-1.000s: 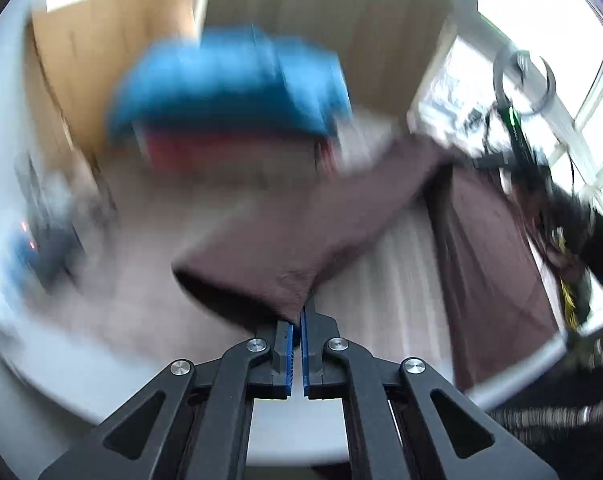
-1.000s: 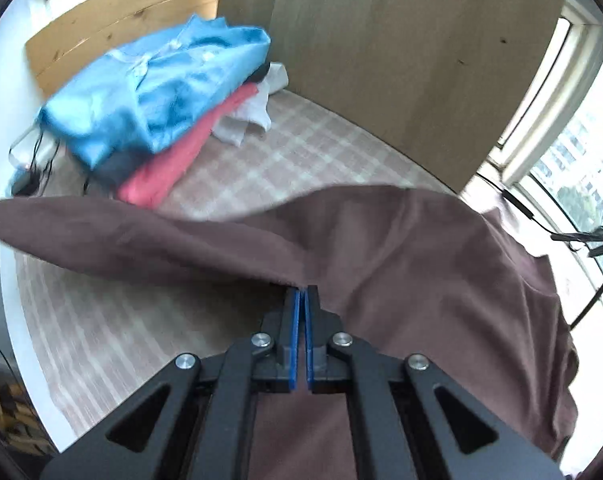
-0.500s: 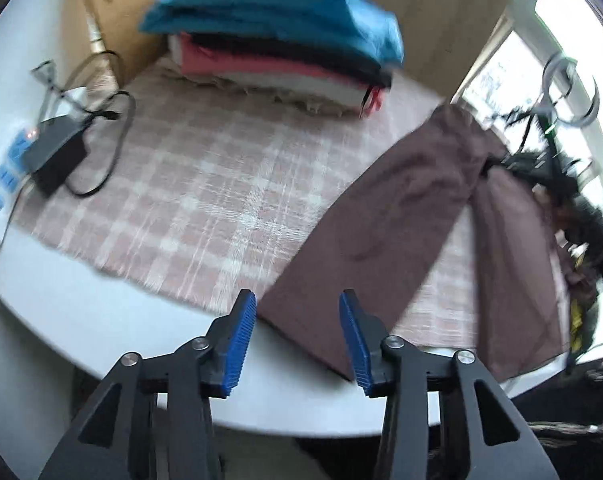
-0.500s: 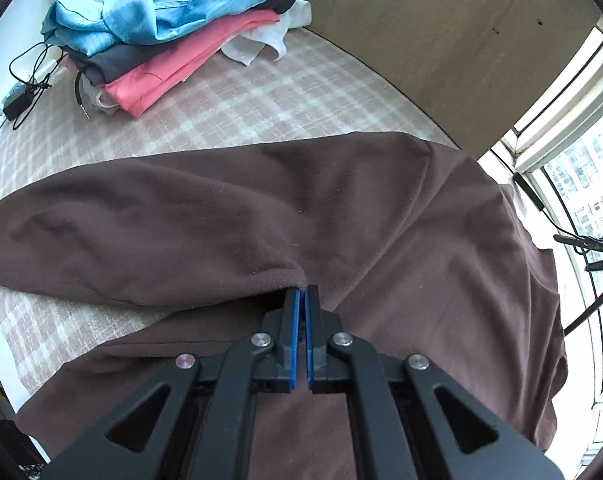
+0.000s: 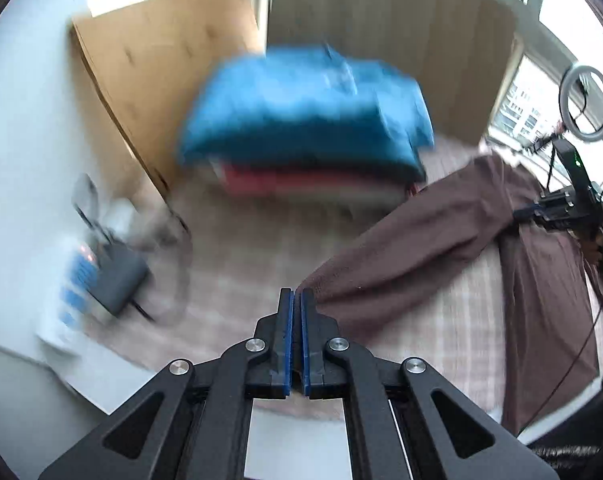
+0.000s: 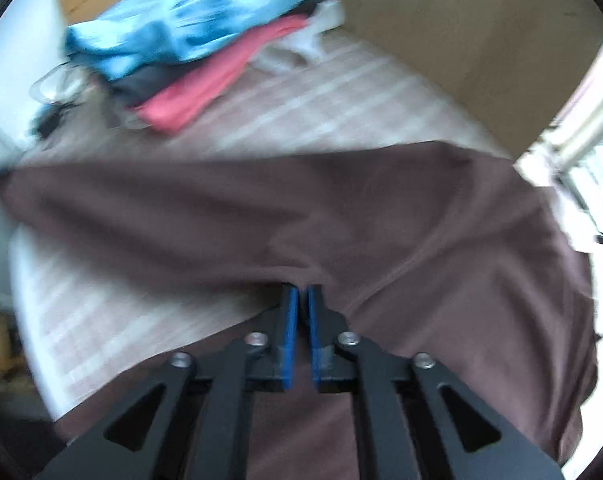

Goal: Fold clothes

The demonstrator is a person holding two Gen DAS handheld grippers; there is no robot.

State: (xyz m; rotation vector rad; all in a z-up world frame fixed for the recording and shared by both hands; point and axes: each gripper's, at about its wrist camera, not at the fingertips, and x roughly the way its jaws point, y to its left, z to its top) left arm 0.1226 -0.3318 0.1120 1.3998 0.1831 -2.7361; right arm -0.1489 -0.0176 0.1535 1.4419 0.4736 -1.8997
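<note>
Checked cloth (image 5: 237, 264) on white table (image 5: 261, 428)

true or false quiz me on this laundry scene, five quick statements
1. A blue garment tops the folded stack. True.
2. The brown garment is folded on that stack. False: it lies spread on the checked cloth, in front of the stack.
3. A pink garment lies in the stack below the blue one. True.
4. The cloth under the clothes is plain green. False: it is pinkish with pale checks.
5. A ring light shows at the right of the left wrist view. True.
</note>
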